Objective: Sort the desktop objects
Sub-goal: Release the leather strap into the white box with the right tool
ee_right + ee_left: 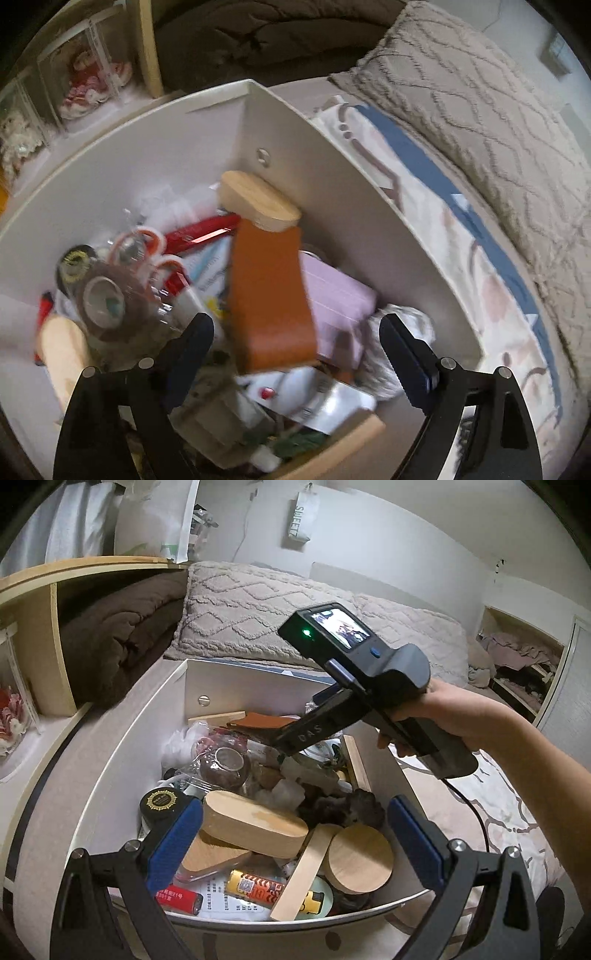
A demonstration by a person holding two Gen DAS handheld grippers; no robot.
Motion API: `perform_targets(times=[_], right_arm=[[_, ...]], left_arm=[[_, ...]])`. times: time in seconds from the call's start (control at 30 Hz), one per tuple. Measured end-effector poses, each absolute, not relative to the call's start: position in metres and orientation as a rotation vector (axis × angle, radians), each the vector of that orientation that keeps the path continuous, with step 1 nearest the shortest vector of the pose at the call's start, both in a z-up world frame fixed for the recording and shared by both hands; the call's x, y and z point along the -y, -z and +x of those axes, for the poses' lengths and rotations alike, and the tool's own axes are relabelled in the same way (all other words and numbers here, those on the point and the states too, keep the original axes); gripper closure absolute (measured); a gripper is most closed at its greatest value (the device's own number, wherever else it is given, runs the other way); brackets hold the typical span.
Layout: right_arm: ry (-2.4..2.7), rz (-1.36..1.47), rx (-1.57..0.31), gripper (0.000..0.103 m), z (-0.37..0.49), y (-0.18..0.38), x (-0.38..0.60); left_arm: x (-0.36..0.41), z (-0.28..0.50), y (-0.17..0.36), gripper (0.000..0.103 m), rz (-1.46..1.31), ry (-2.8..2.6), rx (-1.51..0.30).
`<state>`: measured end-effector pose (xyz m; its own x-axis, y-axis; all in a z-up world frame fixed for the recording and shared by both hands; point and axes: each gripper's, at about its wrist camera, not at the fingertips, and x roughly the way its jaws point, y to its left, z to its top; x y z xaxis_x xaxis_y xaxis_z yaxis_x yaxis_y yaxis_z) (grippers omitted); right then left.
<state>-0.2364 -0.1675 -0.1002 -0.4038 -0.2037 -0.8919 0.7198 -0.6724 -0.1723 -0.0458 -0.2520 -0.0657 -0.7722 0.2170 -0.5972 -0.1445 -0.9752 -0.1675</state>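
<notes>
A white drawer [122, 738] is full of mixed objects. In the left wrist view I see an oval wooden box [255, 823], a round wooden lid [360, 858], a wooden stick [306, 875], a yellow lighter [255, 886] and a red lighter [177, 899]. My left gripper [295, 838] is open above them, holding nothing. The right gripper body [354, 686] reaches into the drawer's far end. In the right wrist view my right gripper [295, 354] is open over an orange-brown leather case [269, 299] beside a lilac box [340, 295] and a wooden oval [258, 203].
A dark tape roll [103, 299], red scissors [199, 232] and a black round tin [162, 805] lie in the drawer. A bed with a grey pillow [258, 613] lies behind the drawer. A shelf with a brown blanket [118, 635] is at left.
</notes>
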Motion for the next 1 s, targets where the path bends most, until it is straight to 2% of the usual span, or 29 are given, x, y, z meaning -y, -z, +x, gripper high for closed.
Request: perform_targets(times=[0.27,0.37,0.43,0.8,1.0], right_arm=[[2.205,1.124,-0.865,0.012,-0.223,0.087,0.156],[2.211,1.073,-0.818,0.010,-0.210,0.077,0.153],[2.226,1.032,-0.777,0.000,-0.200,0.070,0.151],[2.254,0.859,-0.535,0.000,-0.154,0.038,0.126],[2.272,0.797,-0.467,0.000,-0.129,0.026,0.103]], left_arm=[[0.249,-0.041,0.063,0.002,-0.956,-2.792,0.161],[0.247,-0.037,0.059,0.002,-0.949,-2.798,0.153],[0.246,-0.035,0.056,0.002,-0.942,-2.801,0.151],[0.245,-0.018,0.036,0.000,-0.887,-2.849,0.171],[0.244,-0.008,0.026,0.000,-0.877,-2.894,0.174]])
